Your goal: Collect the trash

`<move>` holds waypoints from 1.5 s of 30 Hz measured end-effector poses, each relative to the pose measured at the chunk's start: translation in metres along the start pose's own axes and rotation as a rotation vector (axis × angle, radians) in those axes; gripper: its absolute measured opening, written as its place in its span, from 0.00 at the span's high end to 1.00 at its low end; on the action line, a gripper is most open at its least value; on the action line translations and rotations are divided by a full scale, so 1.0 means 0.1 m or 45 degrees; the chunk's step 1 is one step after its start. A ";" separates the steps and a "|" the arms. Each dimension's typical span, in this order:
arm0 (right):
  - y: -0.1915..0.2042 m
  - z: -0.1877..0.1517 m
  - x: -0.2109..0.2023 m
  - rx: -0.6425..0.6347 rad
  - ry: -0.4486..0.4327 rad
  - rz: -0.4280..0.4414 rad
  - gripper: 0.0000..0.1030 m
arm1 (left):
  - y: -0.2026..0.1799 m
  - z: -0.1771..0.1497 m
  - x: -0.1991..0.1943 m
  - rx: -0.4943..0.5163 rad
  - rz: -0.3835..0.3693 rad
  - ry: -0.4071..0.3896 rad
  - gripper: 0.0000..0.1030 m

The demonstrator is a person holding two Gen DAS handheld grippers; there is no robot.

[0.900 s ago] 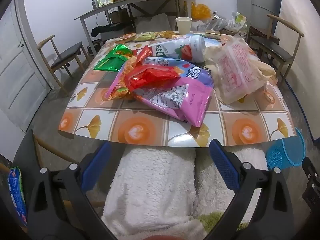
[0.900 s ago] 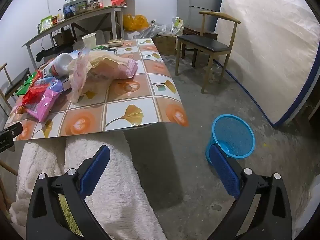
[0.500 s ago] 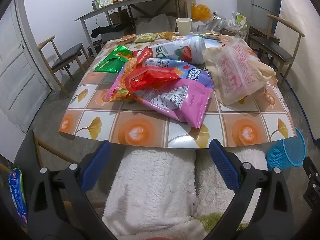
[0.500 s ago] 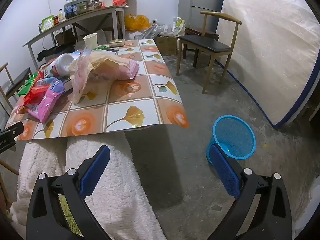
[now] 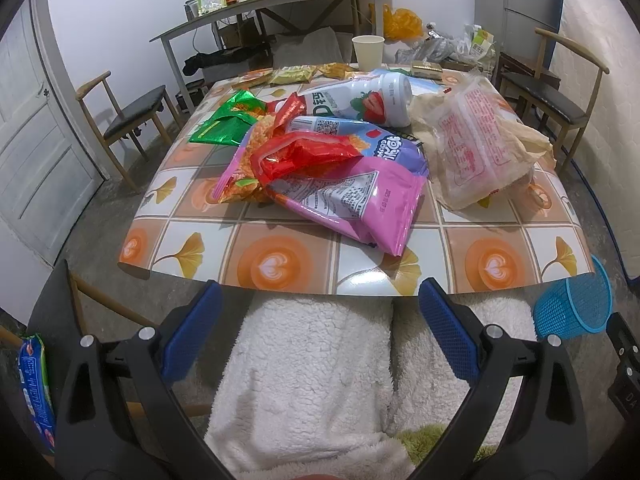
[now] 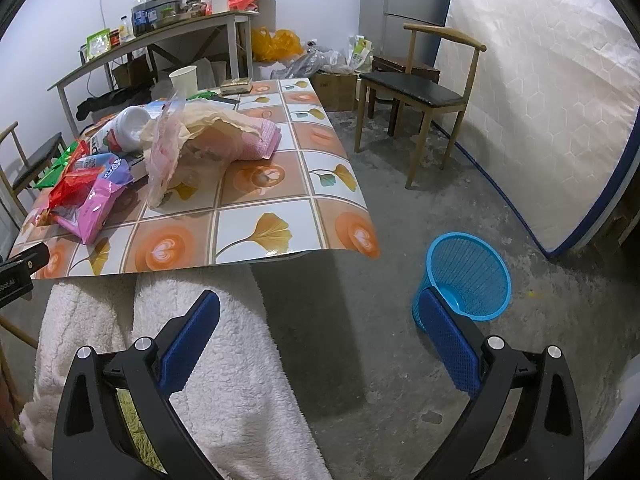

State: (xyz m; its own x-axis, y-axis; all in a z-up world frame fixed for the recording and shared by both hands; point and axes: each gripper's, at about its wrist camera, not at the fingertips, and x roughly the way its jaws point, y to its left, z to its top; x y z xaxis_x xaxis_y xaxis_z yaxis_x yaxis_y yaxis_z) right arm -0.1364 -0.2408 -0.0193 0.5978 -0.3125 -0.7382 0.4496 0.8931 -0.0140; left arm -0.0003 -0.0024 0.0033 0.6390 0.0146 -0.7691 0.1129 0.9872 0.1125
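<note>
Fingers of both grippers spread wide, empty, pink snack bag well beyond the left gripper.

Snack wrappers litter the tiled table.

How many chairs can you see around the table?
3. One chair stands left of the table, one chair right of it, and part of a third shows at the near left corner. More may be hidden behind the table.
</note>
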 end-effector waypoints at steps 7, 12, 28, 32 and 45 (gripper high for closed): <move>0.00 0.00 -0.01 0.000 -0.002 -0.002 0.06 | 0.00 0.00 0.00 0.000 0.000 0.003 0.08; -0.01 0.00 -0.02 -0.001 -0.006 -0.006 0.06 | 0.00 0.00 0.00 0.000 0.001 0.002 0.08; 0.00 0.00 -0.02 0.000 -0.005 -0.005 0.06 | 0.01 0.00 0.00 0.001 0.000 0.005 0.08; -0.02 -0.01 -0.04 0.002 -0.006 -0.005 0.06 | 0.01 0.01 0.00 0.002 0.000 0.006 0.08; -0.02 -0.01 -0.03 0.005 -0.004 -0.005 0.06 | 0.01 0.01 -0.01 0.002 0.000 0.009 0.08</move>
State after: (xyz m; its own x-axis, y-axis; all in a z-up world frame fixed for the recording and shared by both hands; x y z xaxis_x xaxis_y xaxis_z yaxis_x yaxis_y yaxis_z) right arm -0.1396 -0.2417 -0.0174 0.5982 -0.3172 -0.7359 0.4547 0.8905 -0.0142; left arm 0.0003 -0.0014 0.0047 0.6335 0.0156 -0.7736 0.1141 0.9870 0.1134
